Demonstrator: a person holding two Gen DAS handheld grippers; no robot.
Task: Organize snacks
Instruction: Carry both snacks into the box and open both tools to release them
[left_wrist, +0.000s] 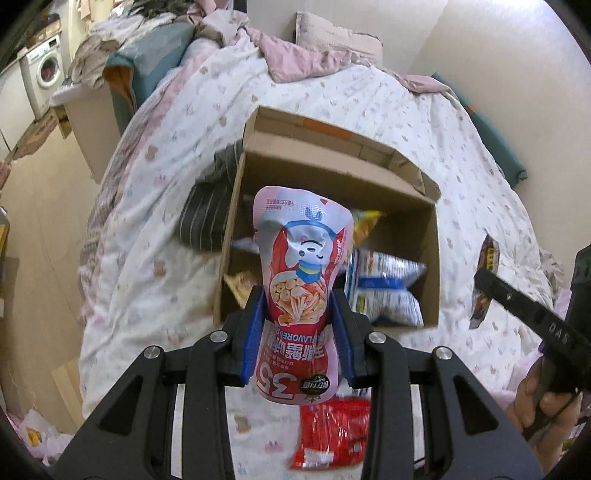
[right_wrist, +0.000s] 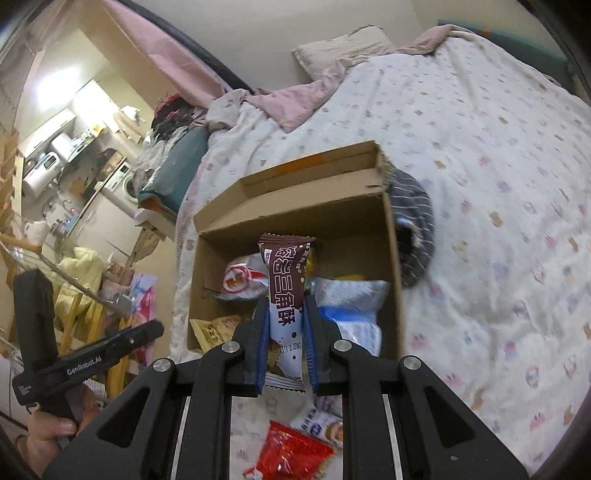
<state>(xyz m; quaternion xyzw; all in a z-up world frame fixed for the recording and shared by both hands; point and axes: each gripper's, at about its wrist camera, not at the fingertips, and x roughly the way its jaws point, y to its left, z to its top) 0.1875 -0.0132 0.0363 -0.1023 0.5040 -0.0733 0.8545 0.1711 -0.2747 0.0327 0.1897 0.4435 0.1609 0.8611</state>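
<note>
My left gripper (left_wrist: 297, 310) is shut on a pink and red snack pouch (left_wrist: 301, 266) and holds it upright just in front of an open cardboard box (left_wrist: 432, 258) on the bed. My right gripper (right_wrist: 285, 321) is shut on a brown and white snack bar packet (right_wrist: 286, 291), held over the near edge of the same box (right_wrist: 393, 258). The box holds several snack packets, among them a blue and white bag (left_wrist: 384, 291), which also shows in the right wrist view (right_wrist: 351, 302). A red packet (left_wrist: 332, 435) lies on the bed below the grippers, also in the right wrist view (right_wrist: 291, 454).
The box sits on a bed with a patterned white quilt (right_wrist: 498, 184). A dark striped garment (left_wrist: 207, 214) lies beside the box. Pillows (left_wrist: 332, 37) lie at the head. A white packet (right_wrist: 321, 424) lies on the quilt. A washing machine (left_wrist: 44, 74) stands across the room.
</note>
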